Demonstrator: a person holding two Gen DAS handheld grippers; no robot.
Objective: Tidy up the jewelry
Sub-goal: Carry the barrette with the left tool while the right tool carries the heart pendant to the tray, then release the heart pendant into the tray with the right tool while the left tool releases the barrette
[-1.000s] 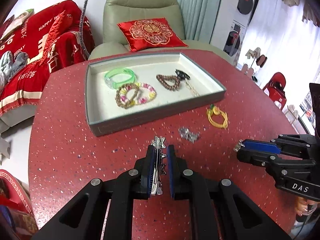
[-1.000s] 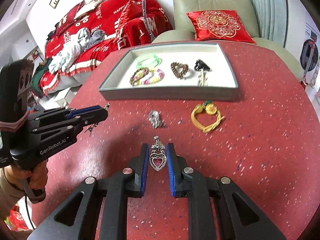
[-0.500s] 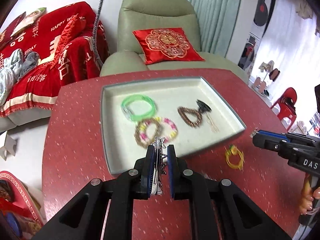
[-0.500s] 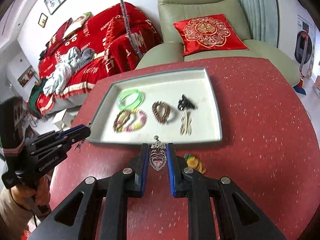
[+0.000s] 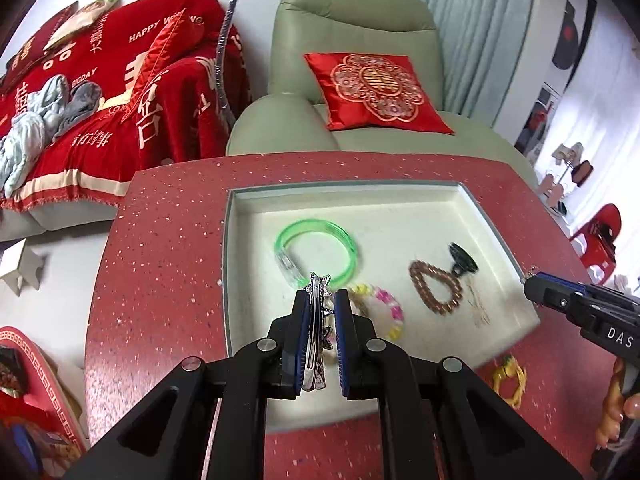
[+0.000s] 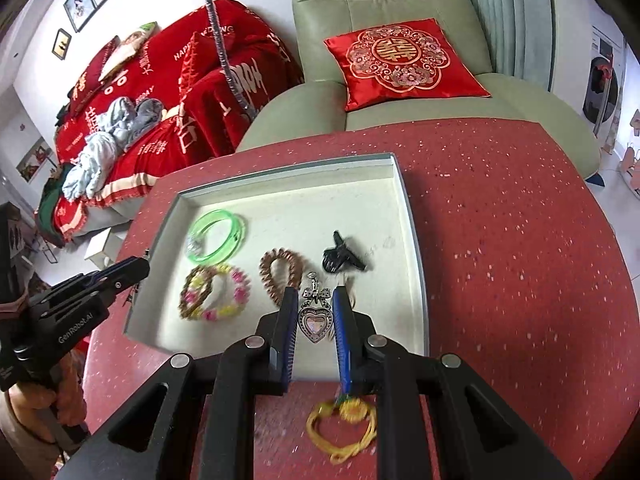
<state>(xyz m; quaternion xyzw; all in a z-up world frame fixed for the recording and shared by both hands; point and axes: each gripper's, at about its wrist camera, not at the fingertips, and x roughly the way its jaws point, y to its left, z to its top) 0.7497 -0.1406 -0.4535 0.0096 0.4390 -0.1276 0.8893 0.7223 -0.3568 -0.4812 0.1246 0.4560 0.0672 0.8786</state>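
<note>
Both tools over the tray (image 5: 496, 216): left tool (image 5: 320, 300) clamps a silver clip (image 5: 316, 332), right tool (image 6: 314, 300) pinches a heart pendant (image 6: 315, 322).

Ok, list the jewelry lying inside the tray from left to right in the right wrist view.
Green bangle → multicolored bead bracelet → brown bead bracelet → black hair clip. The first two overlap in span; the bangle starts a touch further left.
</note>
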